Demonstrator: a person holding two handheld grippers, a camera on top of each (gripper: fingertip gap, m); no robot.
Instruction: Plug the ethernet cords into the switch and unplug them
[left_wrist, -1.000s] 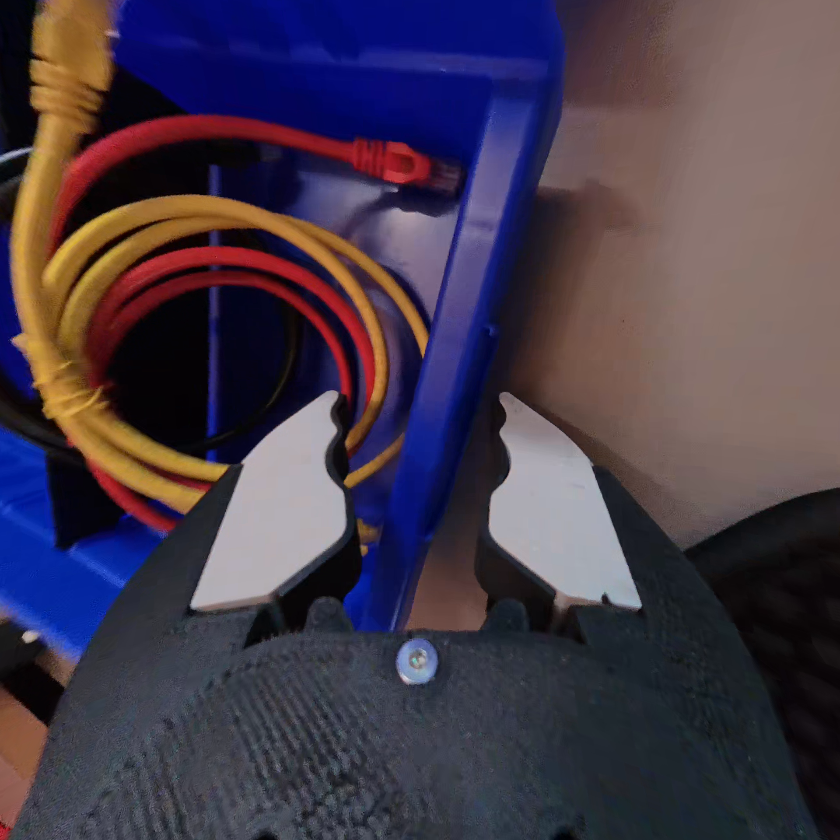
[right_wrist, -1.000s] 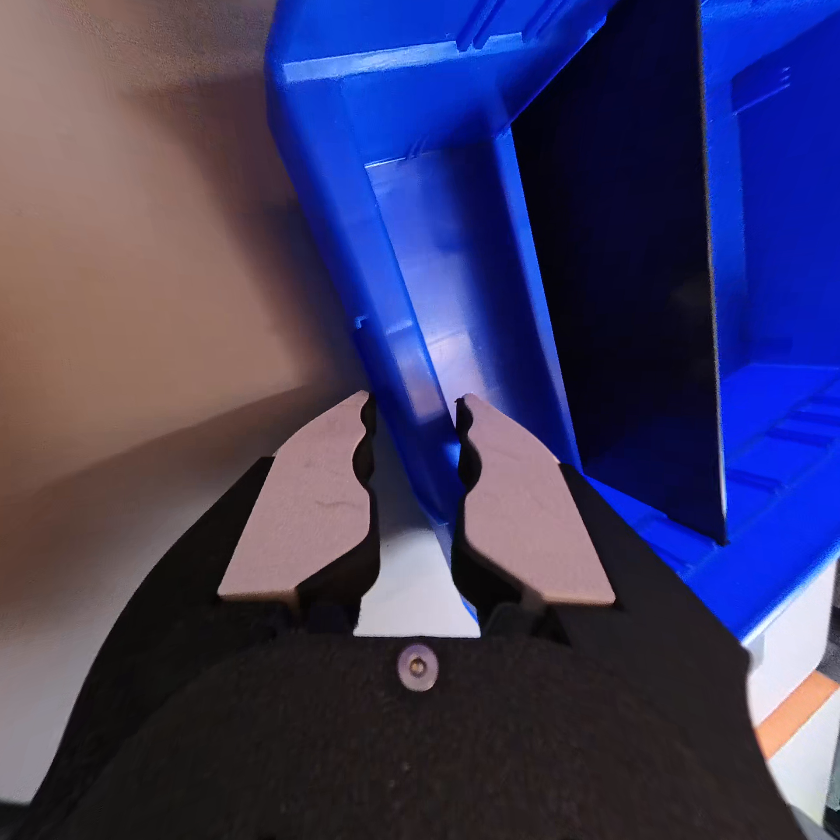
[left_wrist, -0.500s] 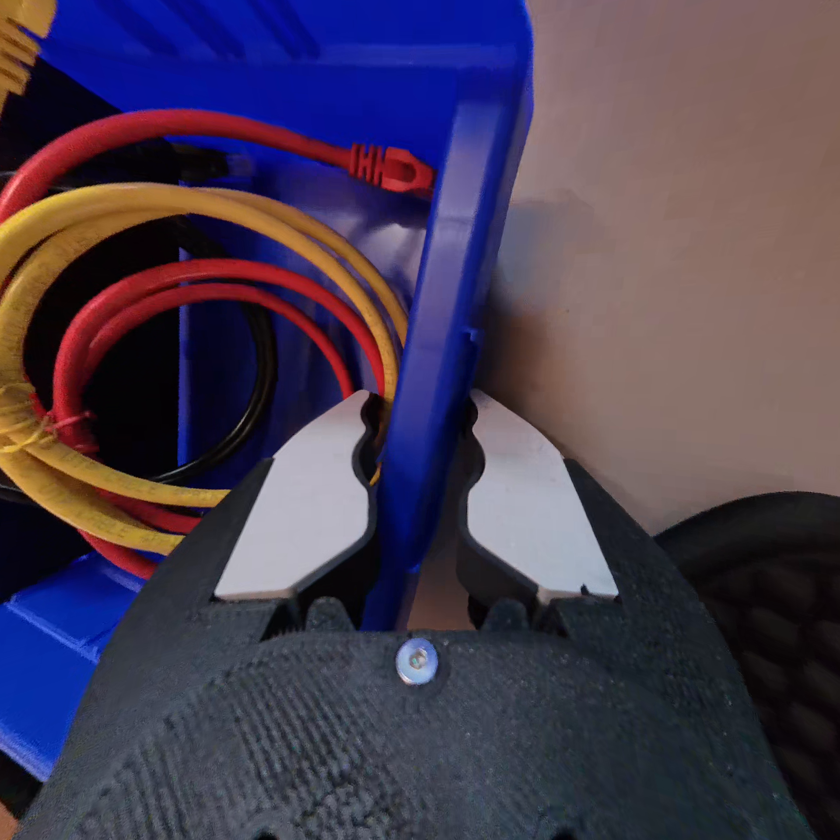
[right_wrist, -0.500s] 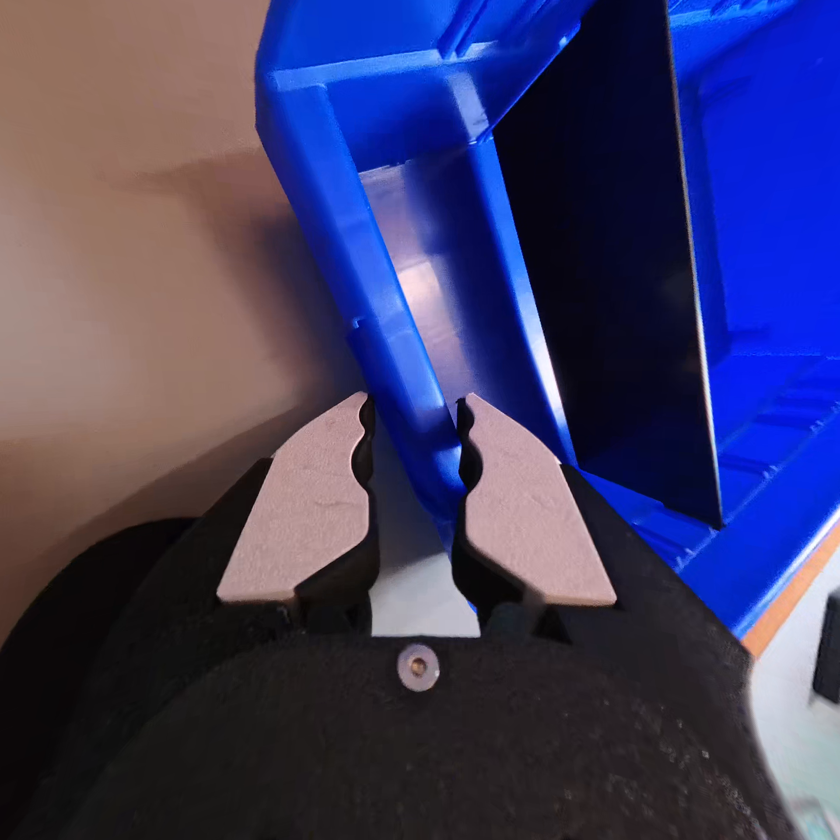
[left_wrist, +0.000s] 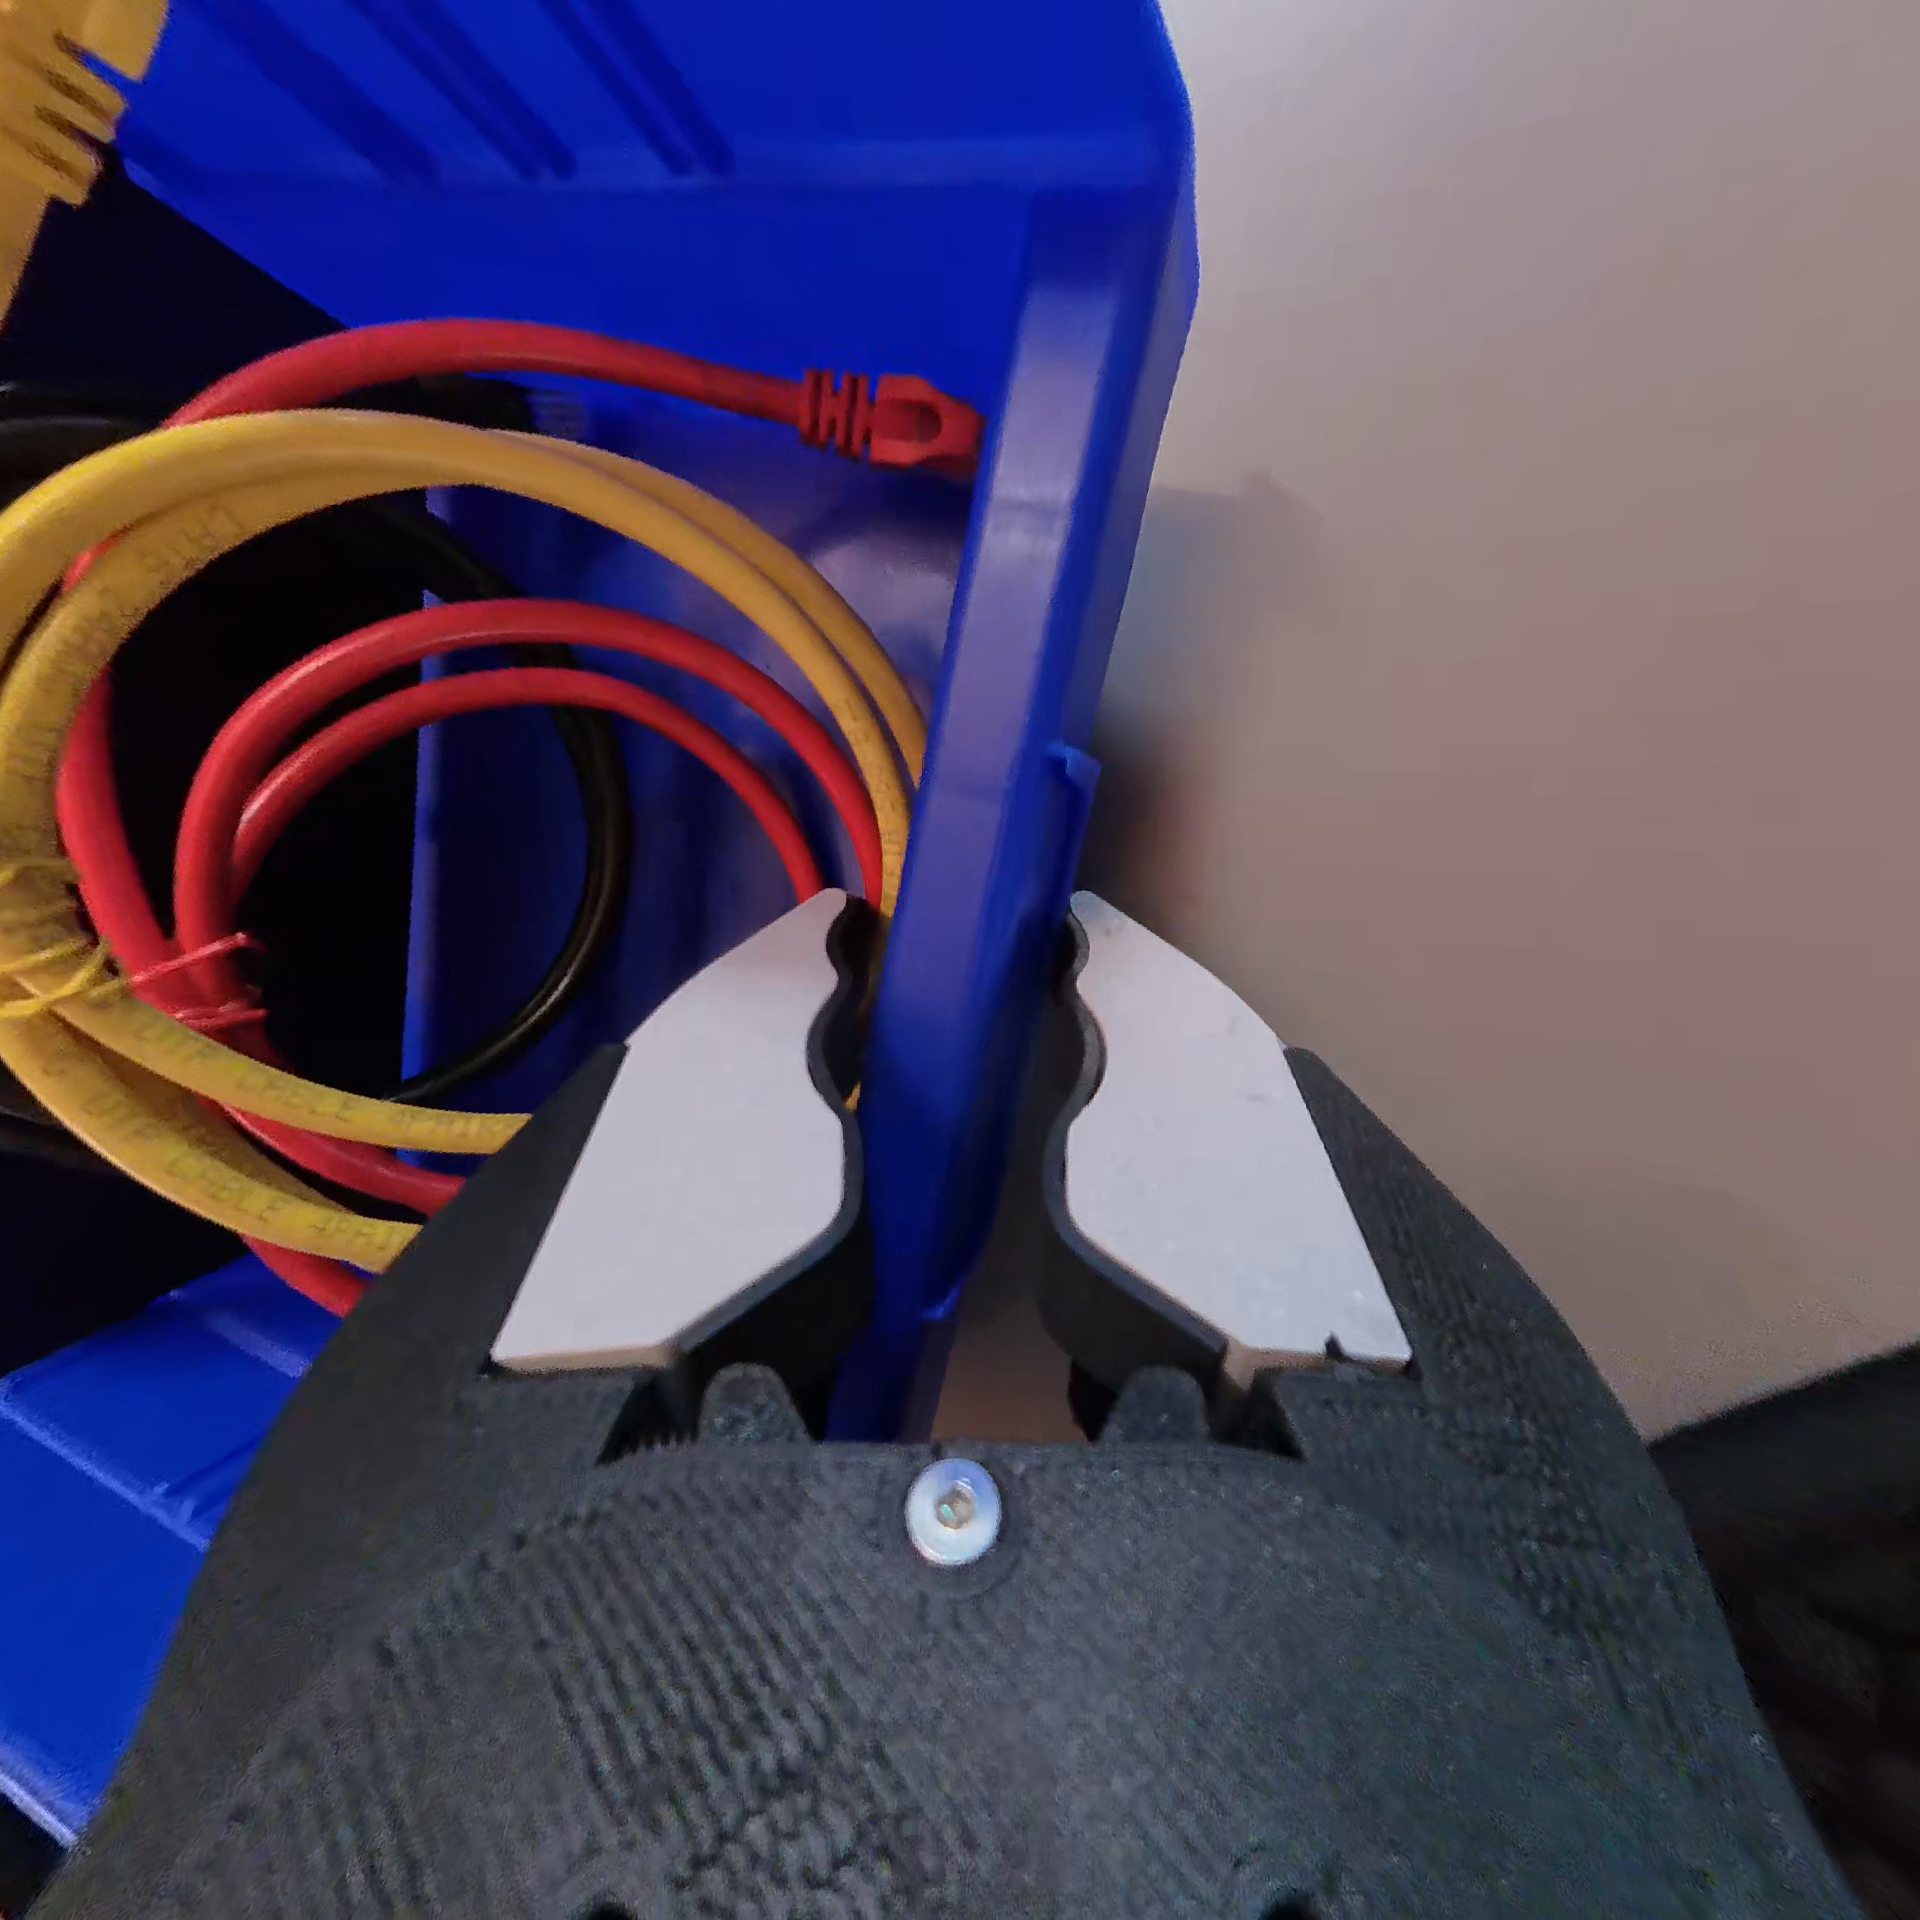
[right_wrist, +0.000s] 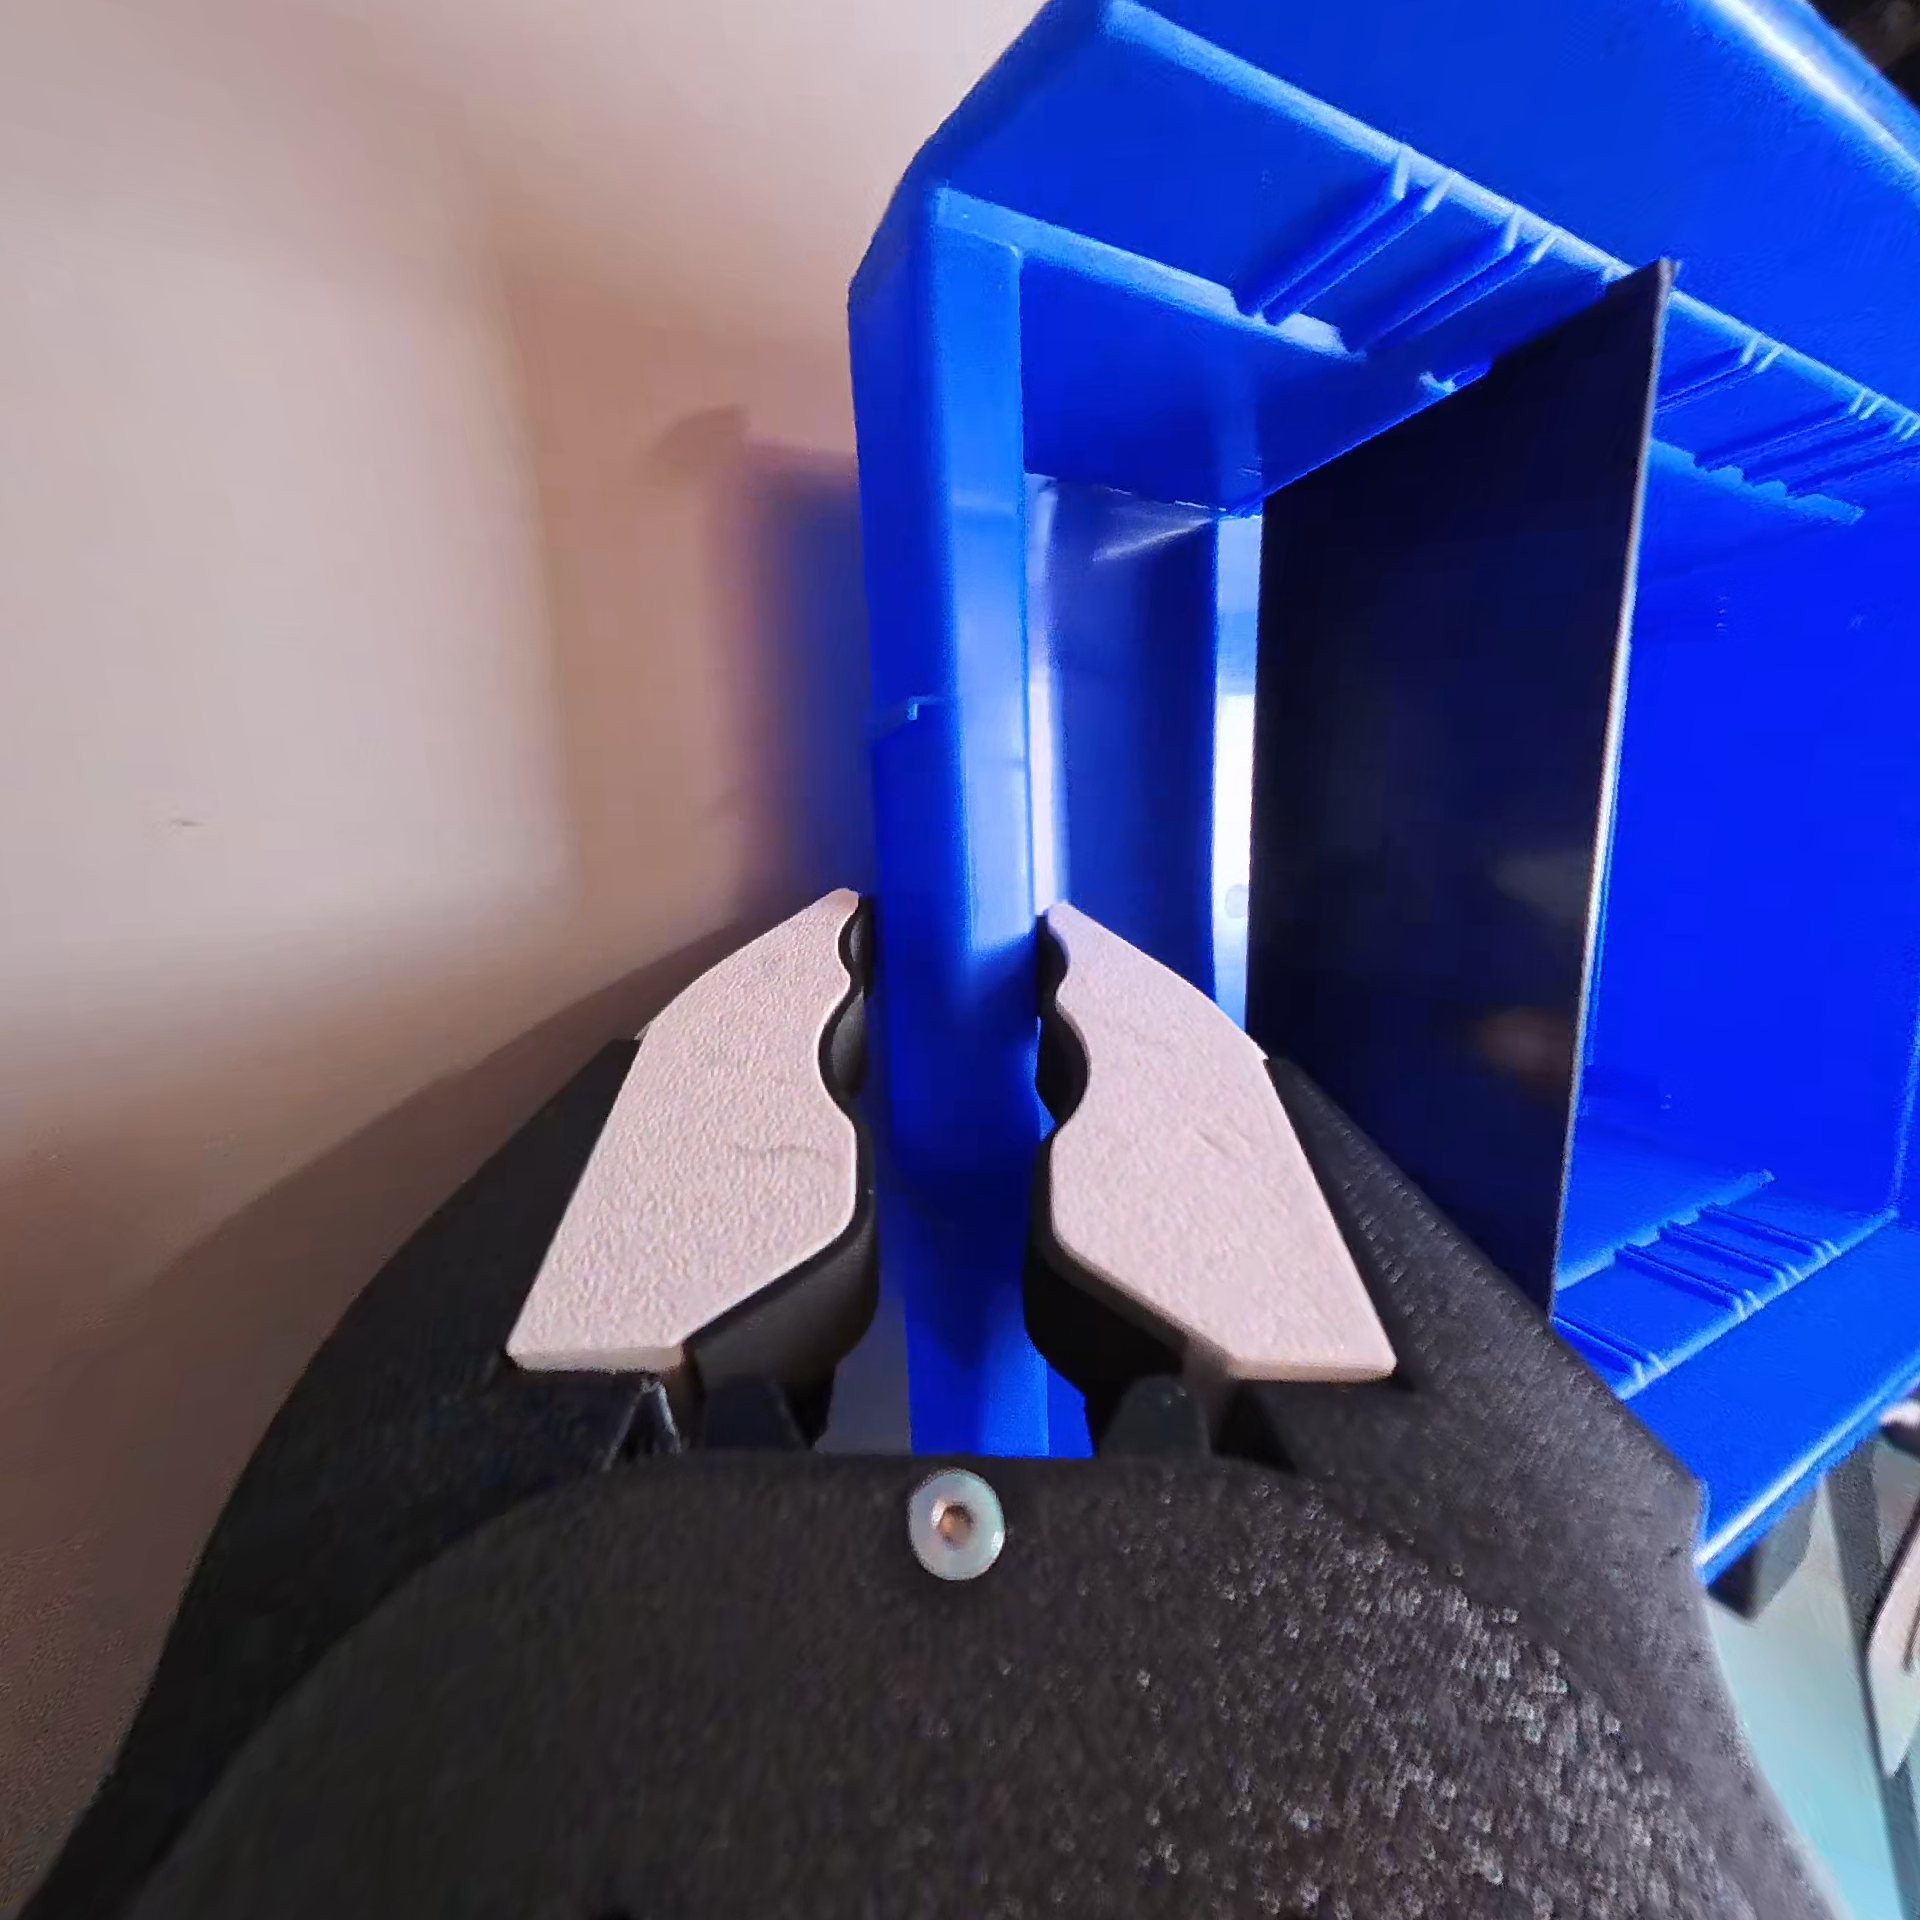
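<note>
While both tools are clamping the blue bin, we are seeing no switch in either view, so we are treating the ethernet work as not yet begun. We are closing the left tool on one side wall of the blue bin, one finger inside and one outside. We are closing the right tool on a wall rim of the same kind in its own view, with a dark divider panel standing just inside. A beige wall is showing right behind the bin.

The ethernet cords are lying coiled inside the bin near the left tool: a yellow cord and a red cord, each tied into a loop, with a black cable among them. The red cord's plug is resting against the inside of the gripped wall.

We are judging the bin to be stiff, smooth plastic, light enough for two tools, though slippery if the grip is tilting. The cords are looking soft and springy, so we are expecting them to shift as the bin tips. For plugging, we are judging the moulded boot behind the plug to be the place to take hold, since the clear tip and latch are seeming fragile.
</note>
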